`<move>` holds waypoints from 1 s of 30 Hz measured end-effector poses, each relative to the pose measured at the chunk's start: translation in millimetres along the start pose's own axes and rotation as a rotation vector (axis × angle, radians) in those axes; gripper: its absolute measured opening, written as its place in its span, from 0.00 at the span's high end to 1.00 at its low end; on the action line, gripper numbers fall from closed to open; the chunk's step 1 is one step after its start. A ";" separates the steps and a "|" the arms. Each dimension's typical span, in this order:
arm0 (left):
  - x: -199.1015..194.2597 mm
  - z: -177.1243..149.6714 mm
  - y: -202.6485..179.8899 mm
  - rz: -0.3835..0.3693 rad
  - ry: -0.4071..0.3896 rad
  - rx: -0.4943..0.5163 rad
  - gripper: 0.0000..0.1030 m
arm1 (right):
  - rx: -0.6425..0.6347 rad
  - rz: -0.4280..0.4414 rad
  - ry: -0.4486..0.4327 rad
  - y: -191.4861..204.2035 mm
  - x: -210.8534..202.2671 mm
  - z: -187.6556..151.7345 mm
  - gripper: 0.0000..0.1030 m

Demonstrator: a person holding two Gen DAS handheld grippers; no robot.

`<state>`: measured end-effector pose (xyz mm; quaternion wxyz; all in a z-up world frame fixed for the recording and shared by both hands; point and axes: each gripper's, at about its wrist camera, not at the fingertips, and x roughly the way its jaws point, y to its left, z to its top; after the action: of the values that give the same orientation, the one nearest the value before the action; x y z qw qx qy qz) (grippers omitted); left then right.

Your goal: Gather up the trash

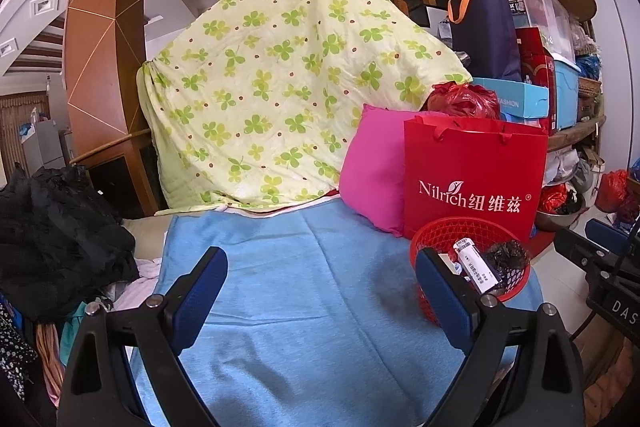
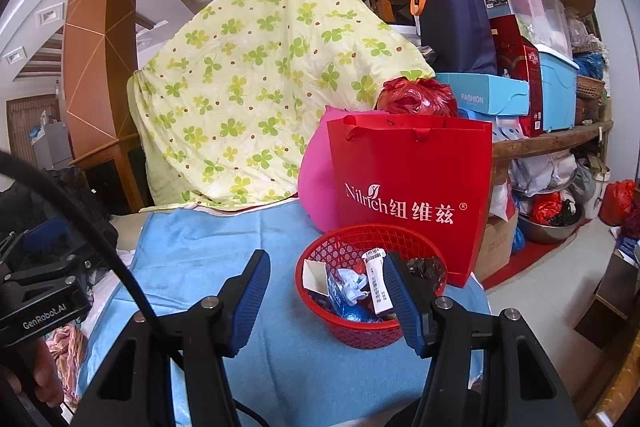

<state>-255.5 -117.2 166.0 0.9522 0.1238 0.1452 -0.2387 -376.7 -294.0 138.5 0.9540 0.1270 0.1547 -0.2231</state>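
Note:
A red mesh basket [image 2: 372,233] stands on a blue cloth [image 2: 200,247], just in front of a red paper bag [image 2: 408,171]. In it lie a white labelled tube [image 2: 378,283], crumpled white paper [image 2: 352,283], a blue wrapper [image 2: 354,313] and a black crumpled piece [image 2: 428,267]. My right gripper [image 2: 328,293] hovers just short of the basket, open, with nothing between its pads; its right finger overlaps the basket's near rim. My left gripper [image 1: 322,267] stands wide open over the blue cloth [image 1: 300,307], holding nothing. From there the basket [image 1: 472,227] sits behind its right finger.
A green-flowered quilt [image 1: 280,87] hangs behind the cloth, with a pink pillow [image 1: 372,167] beside the red bag [image 1: 472,167]. Dark clothes [image 1: 60,235] are heaped at the left. Boxes and bags crowd shelves [image 2: 552,143] at the right. A hand [image 2: 44,375] shows at the lower left.

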 end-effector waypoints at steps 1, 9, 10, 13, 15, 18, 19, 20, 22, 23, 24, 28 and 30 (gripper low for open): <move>-1.4 0.1 0.1 0.002 -0.001 0.000 0.08 | 0.000 -0.001 0.002 0.5 -1.9 -0.1 0.39; -7.9 1.8 -2.8 0.003 -0.006 0.012 0.08 | -0.006 -0.009 0.005 0.9 -8.6 -1.0 0.39; -8.6 1.9 -2.9 0.003 -0.006 0.012 0.08 | -0.007 -0.009 0.004 0.8 -9.3 -1.0 0.39; -9.2 1.9 -2.9 0.004 -0.007 0.012 0.08 | -0.011 -0.012 0.001 0.5 -11.0 -1.2 0.39; -11.7 2.2 -1.6 0.005 -0.012 0.010 0.08 | -0.015 -0.014 0.001 0.9 -14.2 -0.5 0.39; -15.6 3.1 -0.2 0.005 -0.015 0.013 0.07 | -0.016 -0.015 0.001 1.3 -12.9 -0.4 0.39; -15.5 3.1 -0.6 0.005 -0.015 0.014 0.07 | -0.018 -0.016 0.002 1.2 -13.6 -0.5 0.39; -16.8 3.2 -0.6 0.005 -0.016 0.018 0.07 | -0.019 -0.016 0.003 1.0 -14.3 -0.5 0.39; -19.9 3.4 -0.1 0.003 -0.018 0.025 0.07 | -0.022 -0.018 0.004 -1.0 -16.9 -0.6 0.39; -21.1 3.5 0.3 0.001 -0.018 0.028 0.07 | -0.023 -0.019 0.005 -2.1 -18.5 -0.8 0.39; -22.2 3.5 0.4 -0.001 -0.018 0.030 0.07 | -0.023 -0.018 0.005 -1.8 -17.9 -0.4 0.39; -23.7 4.1 2.4 0.000 -0.017 0.031 0.07 | -0.024 -0.017 0.004 -2.9 -18.8 -0.4 0.38; -24.2 3.8 3.1 -0.002 -0.017 0.031 0.07 | -0.025 -0.018 0.005 -2.2 -18.7 -0.7 0.38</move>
<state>-273.6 -105.6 178.2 0.9511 0.1363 0.1336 -0.2427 -393.8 -288.5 144.1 0.9531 0.1142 0.1608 -0.2294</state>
